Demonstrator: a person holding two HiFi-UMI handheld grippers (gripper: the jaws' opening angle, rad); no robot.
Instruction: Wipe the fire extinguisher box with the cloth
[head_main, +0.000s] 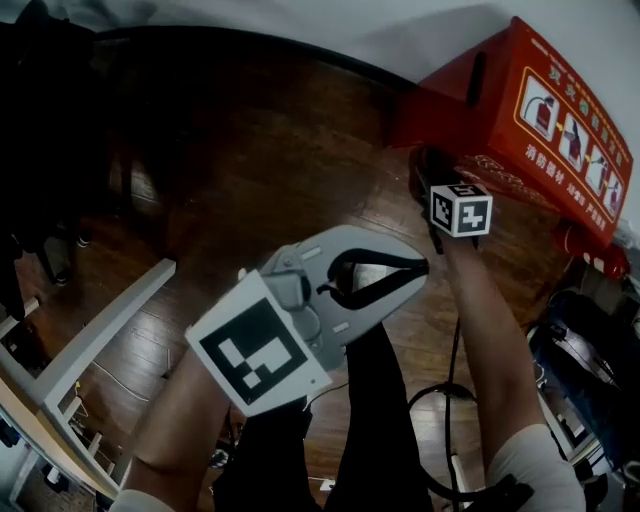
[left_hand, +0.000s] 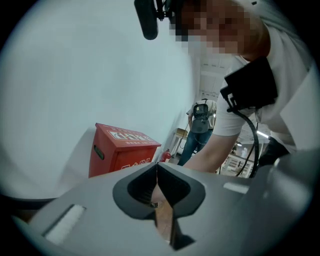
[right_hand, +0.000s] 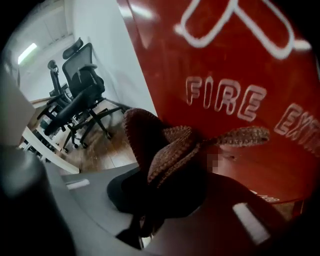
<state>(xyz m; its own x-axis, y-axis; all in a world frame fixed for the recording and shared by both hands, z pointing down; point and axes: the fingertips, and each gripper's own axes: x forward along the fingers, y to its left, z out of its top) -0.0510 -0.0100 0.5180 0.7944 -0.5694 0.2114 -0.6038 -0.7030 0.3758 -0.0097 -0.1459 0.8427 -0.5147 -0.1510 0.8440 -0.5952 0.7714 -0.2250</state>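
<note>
Cloth (right_hand: 170, 145) looks soft and floppy, pinched mid-bunch by the right gripper (right_hand: 155, 192), probably touching the fire extinguisher box (right_hand: 225, 60); left gripper (left_hand: 159, 187) closed, empty.

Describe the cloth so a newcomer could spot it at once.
Find the red fire extinguisher box against the white wall. The right gripper is held close to its lettered face, and the cloth is the bunched piece clamped in its jaws. It is dark brown and coarsely knitted, unlike the smooth red box behind it.
</note>
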